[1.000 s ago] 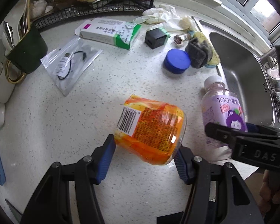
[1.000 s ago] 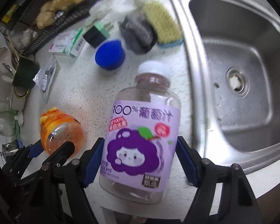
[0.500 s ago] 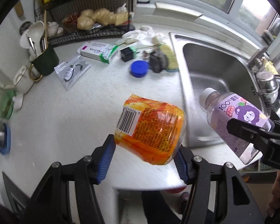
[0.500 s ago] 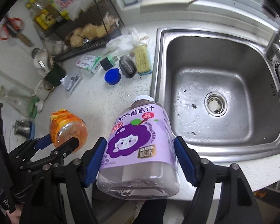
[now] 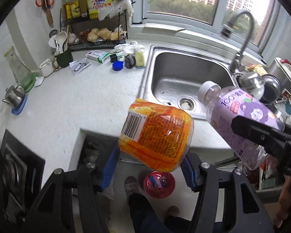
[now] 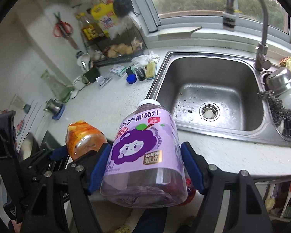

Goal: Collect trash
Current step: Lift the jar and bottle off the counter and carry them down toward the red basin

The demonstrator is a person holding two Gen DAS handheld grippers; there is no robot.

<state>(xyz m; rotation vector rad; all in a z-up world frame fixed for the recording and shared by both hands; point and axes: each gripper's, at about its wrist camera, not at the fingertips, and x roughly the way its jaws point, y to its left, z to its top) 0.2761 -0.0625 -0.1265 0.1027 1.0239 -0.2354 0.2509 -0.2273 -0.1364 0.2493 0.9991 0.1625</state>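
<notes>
Your left claw (image 5: 149, 169) grips the orange-labelled plastic bottle (image 5: 157, 137) between its blue pads, held in the air over the front edge of the white surface (image 5: 67, 101). Your right claw (image 6: 143, 172) is clamped on the purple grape juice bottle (image 6: 145, 155), white cap pointing toward the steel sink (image 6: 213, 89).

Only the left wrist view shows the floor below you: a red bin (image 5: 159, 182) just under the orange bottle, with your shoes beside it. It also catches the grape juice bottle from the side, at its right.

The right wrist view looks deeper into the sink to the drain (image 6: 209, 111), and shows the blue lid (image 6: 131, 78) and scrub brush (image 6: 151, 68) far back on the surface.
</notes>
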